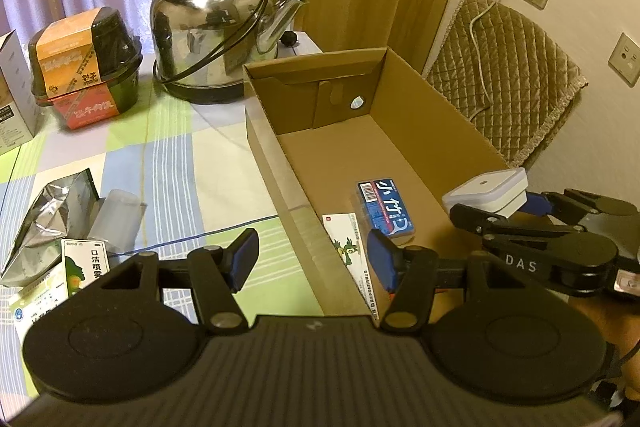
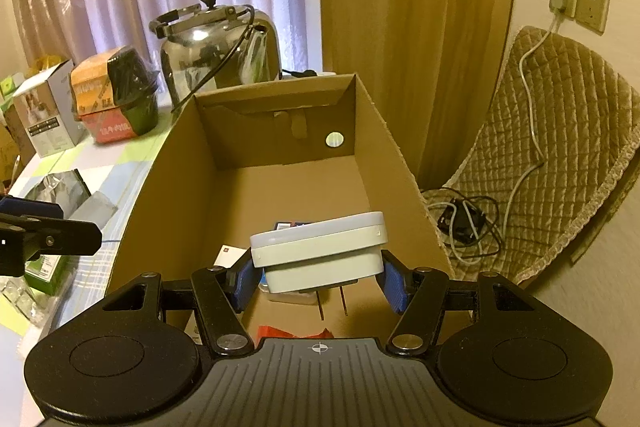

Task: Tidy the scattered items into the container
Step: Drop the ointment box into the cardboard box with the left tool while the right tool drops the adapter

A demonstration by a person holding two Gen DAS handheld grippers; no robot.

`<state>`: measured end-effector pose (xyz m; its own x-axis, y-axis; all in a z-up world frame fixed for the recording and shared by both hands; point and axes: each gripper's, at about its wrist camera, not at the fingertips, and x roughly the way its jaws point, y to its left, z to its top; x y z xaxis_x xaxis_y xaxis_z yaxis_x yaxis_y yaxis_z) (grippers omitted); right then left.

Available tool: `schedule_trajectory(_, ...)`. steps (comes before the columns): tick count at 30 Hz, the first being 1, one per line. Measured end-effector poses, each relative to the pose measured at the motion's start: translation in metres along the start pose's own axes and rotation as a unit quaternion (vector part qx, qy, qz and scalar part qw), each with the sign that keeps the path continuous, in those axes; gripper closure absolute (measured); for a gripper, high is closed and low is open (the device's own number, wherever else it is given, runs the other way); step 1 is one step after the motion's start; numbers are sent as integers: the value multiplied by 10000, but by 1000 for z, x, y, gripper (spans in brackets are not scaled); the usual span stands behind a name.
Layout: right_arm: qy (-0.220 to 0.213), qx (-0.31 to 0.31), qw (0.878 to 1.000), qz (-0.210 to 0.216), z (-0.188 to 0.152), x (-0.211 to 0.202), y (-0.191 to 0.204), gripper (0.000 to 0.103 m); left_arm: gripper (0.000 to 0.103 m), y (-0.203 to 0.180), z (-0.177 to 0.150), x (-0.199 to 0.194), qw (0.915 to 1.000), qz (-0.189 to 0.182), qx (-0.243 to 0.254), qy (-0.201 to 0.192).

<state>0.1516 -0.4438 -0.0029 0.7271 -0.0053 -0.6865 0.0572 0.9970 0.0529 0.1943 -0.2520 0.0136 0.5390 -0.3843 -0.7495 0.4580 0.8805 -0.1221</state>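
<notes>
- Placement is the step I am working on: my right gripper (image 2: 318, 283) is gripping a white square plug-in device with two metal prongs (image 2: 320, 253), its blue pads (image 2: 246, 283) pressing on both sides, and holding it above the near end of the open brown cardboard box (image 2: 280, 187).
- Two things are already lying on the floor of the cardboard box near its front wall: a blue rectangular packet with white lettering (image 1: 384, 207) and a flat white card with a green figure (image 1: 352, 259).
- My left gripper (image 1: 314, 259) is hanging spread wide and holding nothing, straddling the left wall of the cardboard box.
- Left of the cardboard box, on the checked tablecloth (image 1: 172, 163), a crumpled silver foil pouch (image 1: 48, 215), a clear plastic cup (image 1: 116, 219) and a green-and-white spray carton (image 1: 82, 267) are waiting.
- Next, I judge, I am lowering the device to a bare patch of floor, then parting the fingers gently so the prongs are not snagging.
</notes>
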Motion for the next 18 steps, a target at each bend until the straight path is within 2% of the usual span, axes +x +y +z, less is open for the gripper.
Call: schedule_trajectory(18, 62, -370, 9993, -8, 6, 14, 12, 38, 48, 16, -8, -3, 9998, 74, -188, 16)
